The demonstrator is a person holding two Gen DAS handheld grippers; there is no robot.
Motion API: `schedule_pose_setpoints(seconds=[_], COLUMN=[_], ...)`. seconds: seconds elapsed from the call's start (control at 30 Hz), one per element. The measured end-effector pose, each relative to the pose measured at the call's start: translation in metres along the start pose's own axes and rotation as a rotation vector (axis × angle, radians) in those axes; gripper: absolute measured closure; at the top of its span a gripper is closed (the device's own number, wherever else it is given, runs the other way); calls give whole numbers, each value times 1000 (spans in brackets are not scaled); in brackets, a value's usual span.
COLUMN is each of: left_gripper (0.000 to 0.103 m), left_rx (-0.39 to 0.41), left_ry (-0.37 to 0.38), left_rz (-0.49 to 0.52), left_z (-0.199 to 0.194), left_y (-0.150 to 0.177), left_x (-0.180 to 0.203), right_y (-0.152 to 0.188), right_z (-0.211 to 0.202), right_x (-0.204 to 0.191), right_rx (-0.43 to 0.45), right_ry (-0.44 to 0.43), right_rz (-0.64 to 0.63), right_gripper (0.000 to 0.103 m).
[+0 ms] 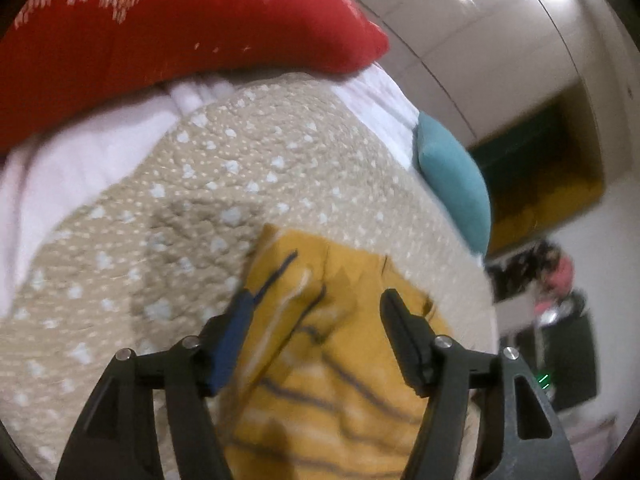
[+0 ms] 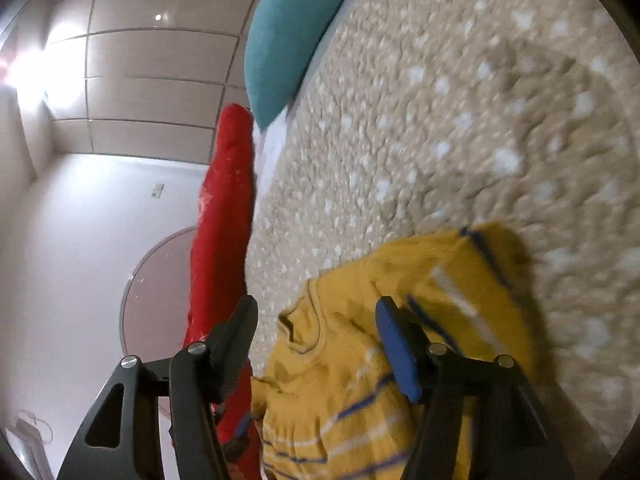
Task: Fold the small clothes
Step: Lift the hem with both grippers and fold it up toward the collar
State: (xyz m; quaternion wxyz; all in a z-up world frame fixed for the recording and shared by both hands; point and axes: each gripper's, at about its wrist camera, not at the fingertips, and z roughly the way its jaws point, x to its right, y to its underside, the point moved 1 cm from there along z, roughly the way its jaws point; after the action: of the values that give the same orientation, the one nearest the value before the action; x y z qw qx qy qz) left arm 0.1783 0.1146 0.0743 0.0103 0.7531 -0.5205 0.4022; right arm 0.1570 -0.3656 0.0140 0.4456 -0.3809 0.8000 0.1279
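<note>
Yellow striped top [image 1: 332, 380] lies crumpled on dotted bedspread [image 1: 248, 168], lower frame. Left gripper [image 1: 316, 312] & right gripper [image 2: 316, 320] both spread, gripping nothing. Risk: uneven grabs bunch fabric, skewing fold.

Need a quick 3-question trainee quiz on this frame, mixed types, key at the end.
1. True or false: the left gripper is clamped on the yellow striped shirt.
2. What colour is the small cushion at the edge of the bedspread? A) teal B) black C) orange
3. Fill in: the big pillow at the head of the bed is ____ with a white pattern.

Key: 1 false, both the left and the right gripper are open over the shirt; 2 A; 3 red.
</note>
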Motion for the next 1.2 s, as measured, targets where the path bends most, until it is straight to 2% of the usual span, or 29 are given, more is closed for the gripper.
schedule_pose_setpoints(seconds=[0.03,0.2,0.3,0.33,0.37,0.4,0.43,0.47,0.53,0.6,0.7,0.73,0.77,0.8,0.83,0.9,0.97,1.03,1.13,1.2], left_gripper=[35,30,28,29,35,60,79,88,91,87,74,68,62,54,52,51,46,32,29,29], left_rx=[-5,-64,-128,-153,-175,-183,-198,-204,-171,-156,-142,-128,-123,-117,-103,-65,27,106,182,205], left_ry=[-20,-87,-124,-150,-175,-218,-210,-207,-238,-245,-283,-297,-303,-300,-278,-248,-244,-224,-176,-166], left_rz=[40,251,337,357,378,413,423,418,436,438,445,435,412,376,322,285,291,279,248,235], left_z=[-5,-14,-2,5,10,12,8,-1,-24,-40,-48,-50,-53,-56,-63,-73,-86,-92,-84,-72], left_y=[7,58,94,103,109,113,112,109,101,97,104,108,109,110,110,108,110,111,107,105], left_x=[2,6,0,-1,-2,0,3,6,10,9,-1,-7,-11,-17,-25,-26,-20,-14,-10,-11], right_y=[7,68,106,117,125,132,135,134,127,116,117,122,124,125,124,125,129,135,144,149], right_z=[-9,-39,-48,-46,-42,-38,-40,-43,-61,-77,-74,-82,-84,-90,-96,-109,-119,-124,-113,-89], right_x=[-3,-12,-8,-5,-1,7,9,10,12,18,29,32,32,32,33,27,13,-8,-36,-54], right_rx=[-14,-92,-79,-82,-107,-142,-138,-137,-124,-102,-130,-126,-108,-96,-86,-44,13,79,83,51], right_ry=[55,196,314,345,349,344,345,345,366,400,428,417,396,378,361,360,409,434,420,436], right_rz=[-62,-321,-455,-486,-496,-496,-497,-494,-479,-474,-465,-462,-452,-432,-413,-424,-494,-565,-634,-681], right_gripper=[36,36,36,39,50,84,89,91,97,97,95,87,84,76,68,68,68,68,73,73])
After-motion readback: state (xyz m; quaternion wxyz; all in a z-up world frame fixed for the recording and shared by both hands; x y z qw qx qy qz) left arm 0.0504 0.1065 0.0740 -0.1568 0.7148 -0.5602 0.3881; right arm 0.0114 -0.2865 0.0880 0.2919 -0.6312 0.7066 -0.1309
